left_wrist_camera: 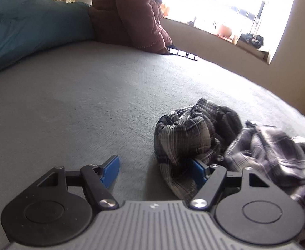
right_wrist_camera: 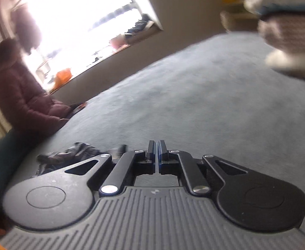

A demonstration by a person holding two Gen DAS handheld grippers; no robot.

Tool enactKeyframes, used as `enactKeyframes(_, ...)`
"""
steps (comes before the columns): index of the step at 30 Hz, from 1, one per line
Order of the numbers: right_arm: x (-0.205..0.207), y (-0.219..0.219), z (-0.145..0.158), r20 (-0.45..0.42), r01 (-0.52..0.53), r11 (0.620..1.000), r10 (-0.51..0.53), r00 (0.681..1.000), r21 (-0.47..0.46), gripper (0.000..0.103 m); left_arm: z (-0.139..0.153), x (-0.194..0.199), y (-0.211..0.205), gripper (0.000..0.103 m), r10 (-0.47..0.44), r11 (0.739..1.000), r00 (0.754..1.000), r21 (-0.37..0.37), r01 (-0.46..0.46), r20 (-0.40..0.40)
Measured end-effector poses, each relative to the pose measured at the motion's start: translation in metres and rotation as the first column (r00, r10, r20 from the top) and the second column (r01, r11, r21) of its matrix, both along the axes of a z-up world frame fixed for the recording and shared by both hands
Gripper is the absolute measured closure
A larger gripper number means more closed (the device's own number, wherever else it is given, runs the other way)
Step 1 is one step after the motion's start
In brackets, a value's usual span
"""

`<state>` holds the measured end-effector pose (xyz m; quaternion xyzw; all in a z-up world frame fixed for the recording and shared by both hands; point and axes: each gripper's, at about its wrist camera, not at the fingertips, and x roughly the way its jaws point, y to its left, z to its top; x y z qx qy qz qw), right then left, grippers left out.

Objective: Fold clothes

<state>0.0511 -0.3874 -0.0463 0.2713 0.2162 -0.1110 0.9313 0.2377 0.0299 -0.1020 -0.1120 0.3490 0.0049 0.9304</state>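
1. Plainly, the plaid garment [left_wrist_camera: 204,133] lies in a crumpled heap on the grey bed [left_wrist_camera: 89,108], at the lower right of the left wrist view; no flat panel or neat fold shows in it.
2. We see our left gripper [left_wrist_camera: 154,170] low over the bed with its fingers spread wide, the right-hand blue finger [left_wrist_camera: 198,171] touching or tucked under the near edge of the cloth, the other on bare bedding. Nothing is pinched.
3. Our right gripper [right_wrist_camera: 157,154] has its fingers pressed together on nothing, aimed across bare bed; the garment [right_wrist_camera: 69,156] sits at the lower left of that blurred view, beside it.
4. A blurred stack of folded items [right_wrist_camera: 288,27] fills the upper right of the right wrist view; whether this task made it we cannot tell.
5. We judge this piece wholly unfolded: spreading it flat and all the folds remain.
6. A person in a maroon jacket [left_wrist_camera: 131,14] sits at the far edge of the bed, apart from the work.
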Motion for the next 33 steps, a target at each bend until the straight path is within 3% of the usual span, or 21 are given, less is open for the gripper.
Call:
enactKeyframes(2,-0.006,0.006,0.001,0.01,-0.052,0.998,0.053,0.999,-0.022,0.097,-0.001,0.007,-0.007,0.031,-0.011,0.999,1.0,0.037,0.011,-0.001)
enactKeyframes(3,-0.007,0.013,0.003,0.021,-0.096,0.995,0.096,0.995,-0.04,0.09,-0.002,0.011,-0.011,0.034,-0.017,0.998,1.0,0.054,0.017,-0.001)
enactKeyframes(4,-0.002,0.027,0.008,0.037,-0.149,0.987,0.152,0.988,-0.058,0.067,-0.001,0.014,-0.015,0.038,-0.031,0.997,1.0,0.068,0.031,-0.005)
enactKeyframes(5,0.004,0.041,0.013,0.053,-0.203,0.976,0.207,0.977,-0.076,0.051,0.0,0.016,-0.021,0.047,-0.044,0.996,0.999,0.083,0.045,-0.016)
enactKeyframes(6,0.01,0.054,0.017,0.062,-0.249,0.964,0.255,0.965,-0.094,0.024,0.001,0.018,-0.026,0.058,-0.056,0.994,0.998,0.097,0.059,-0.025)
enactKeyframes(7,0.02,0.066,0.018,0.051,-0.276,0.955,0.283,0.958,-0.111,0.014,0.004,0.017,-0.03,0.066,-0.06,0.992,0.998,0.108,0.062,-0.022)
enactKeyframes(9,0.041,0.089,0.021,0.028,-0.331,0.933,0.338,0.941,-0.142,0.011,0.01,0.016,-0.039,0.079,-0.066,0.989,0.998,0.129,0.067,-0.016)
enactKeyframes(12,0.073,0.125,0.025,-0.01,-0.411,0.893,0.416,0.909,-0.186,0.001,0.017,0.002,-0.042,0.088,-0.05,0.991,0.998,0.128,0.046,0.026)
enactKeyframes(15,0.104,0.161,0.029,-0.052,-0.488,0.843,0.49,0.87,-0.226,0.001,0.027,-0.016,-0.037,0.093,-0.043,0.994,0.997,0.103,0.036,0.067)
enactKeyframes(17,0.117,0.168,0.023,-0.077,-0.535,0.827,0.53,0.845,-0.172,0.014,0.034,-0.03,-0.033,0.094,-0.051,0.995,0.994,0.088,0.043,0.092)
enactKeyframes(19,0.114,0.164,0.015,-0.091,-0.558,0.823,0.551,0.83,-0.105,0.088,0.039,-0.045,-0.028,0.095,-0.059,0.996,0.991,0.071,0.051,0.119)
enactKeyframes(20,0.111,0.163,0.012,-0.097,-0.565,0.822,0.557,0.825,-0.079,0.095,0.042,-0.053,-0.025,0.095,-0.063,0.997,0.989,0.061,0.055,0.132)
enactKeyframes(21,0.107,0.16,0.01,-0.094,-0.565,0.823,0.559,0.824,-0.055,0.095,0.043,-0.06,-0.021,0.095,-0.067,0.997,0.987,0.043,0.061,0.144)
enactKeyframes(26,0.065,0.109,0.04,0.043,-0.467,0.884,0.466,0.884,0.024,0.097,0.045,-0.087,0.0,0.095,-0.08,0.996,0.984,-0.018,0.084,0.162)
enactKeyframes(33,-0.018,0.01,0.102,0.202,-0.236,0.97,0.221,0.954,0.051,0.098,0.049,-0.113,0.022,0.095,-0.071,0.992,0.987,-0.094,0.084,0.141)
